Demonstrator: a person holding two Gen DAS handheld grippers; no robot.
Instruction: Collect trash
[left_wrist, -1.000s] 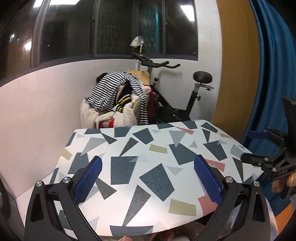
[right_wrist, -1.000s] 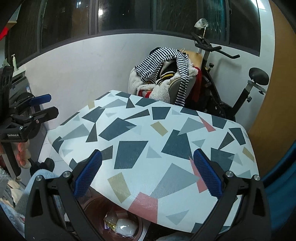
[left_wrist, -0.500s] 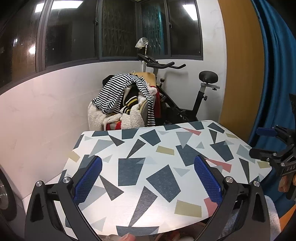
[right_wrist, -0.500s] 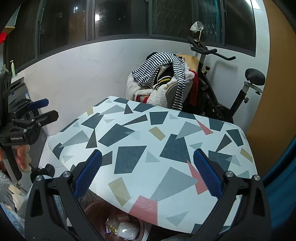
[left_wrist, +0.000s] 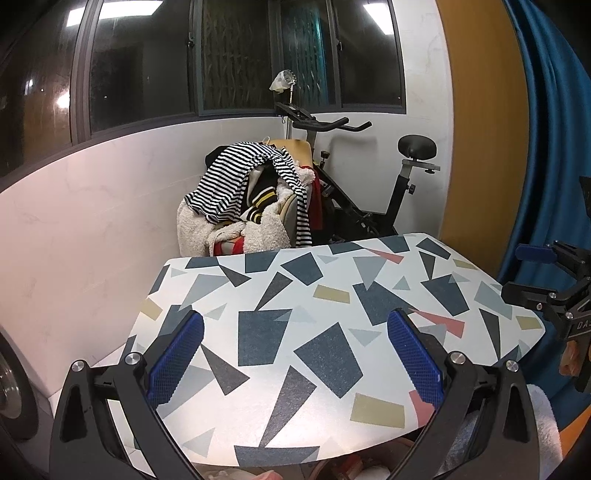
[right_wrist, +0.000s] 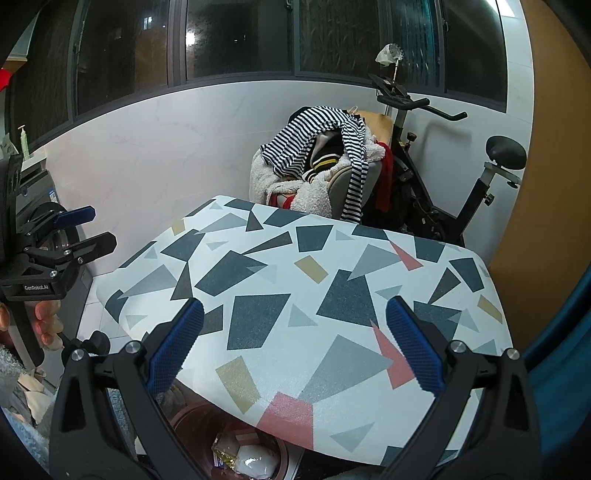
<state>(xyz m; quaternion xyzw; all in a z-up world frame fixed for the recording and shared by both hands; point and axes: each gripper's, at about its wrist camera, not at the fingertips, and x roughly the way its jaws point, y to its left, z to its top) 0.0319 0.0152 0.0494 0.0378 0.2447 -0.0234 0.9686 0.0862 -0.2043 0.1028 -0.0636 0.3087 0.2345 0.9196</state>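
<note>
Both your grippers — left (left_wrist: 295, 354) and right (right_wrist: 295, 350) — gape wide, holding nothing. The trash (right_wrist: 245, 458) lies in the bin (right_wrist: 195, 421) under your right gripper, below the table (right_wrist: 332, 295) edge. It looks light and crinkly — likely slippery, so pinch a bunched fold.

Indoor night scene, evenly lit, sharp, strong fisheye bending.

Lit from ceiling panels mirrored as bright rectangles in the dark glass window panes (left_wrist: 236, 59); soft sheen across the white tabletop with grey, blue and pink geometric shapes (left_wrist: 332, 314); black vignetted corners, curved wall lines, no motion blur.
</note>
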